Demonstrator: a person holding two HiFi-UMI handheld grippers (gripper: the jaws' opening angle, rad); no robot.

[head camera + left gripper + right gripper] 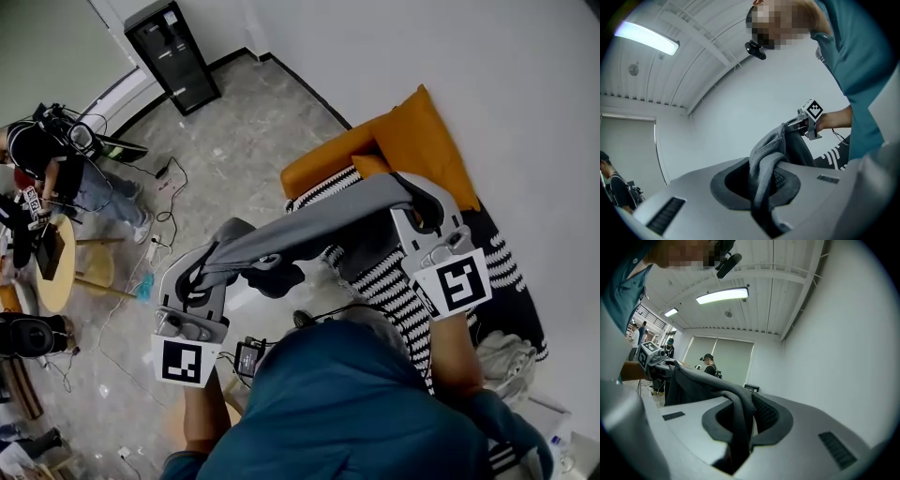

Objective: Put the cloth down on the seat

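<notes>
The left gripper point(201, 270) and the right gripper point(413, 190) each clench one end of the grey cloth point(309, 230), stretched near the seat point(417, 141).

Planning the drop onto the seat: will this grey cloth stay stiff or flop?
Probably floppy: the grey cloth folds and bunches between the left claw and right claw. Likely light: two small pinches carry it. Should drape over the striped seat.
</notes>
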